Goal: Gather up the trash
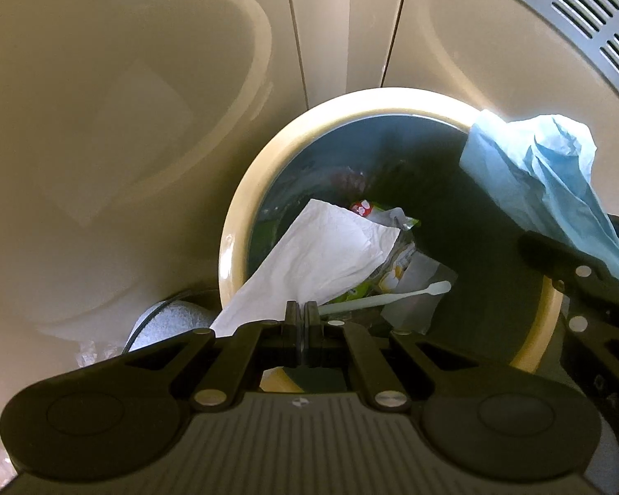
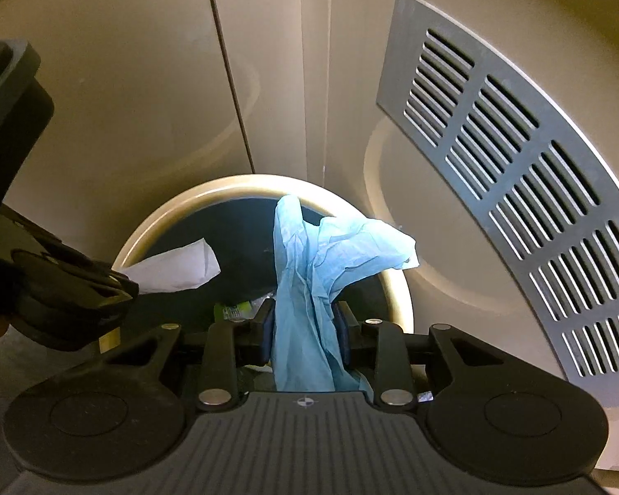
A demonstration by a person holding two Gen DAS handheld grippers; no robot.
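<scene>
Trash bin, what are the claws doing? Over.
Left claw shut on white tissue. Right claw holds blue cloth. Both above trash bin. Nothing blocking.

cream-rimmed bin (image 1: 243, 206), white tissue (image 1: 326, 251), pale blue cloth (image 2: 309, 272), grey slatted vent (image 2: 516, 189)

It looked like an indoor domestic or hotel-type room; beige panelled cabinet fronts (image 2: 144, 82) filled the upper frame; a grey slotted vent grille (image 2: 516, 173) sat at right; a round cream-rimmed waste bin (image 1: 243, 222) stood lower centre.

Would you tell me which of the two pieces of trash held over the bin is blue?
The crumpled blue glove, between the right claw's fingers; the left claw holds a white tissue.
</scene>
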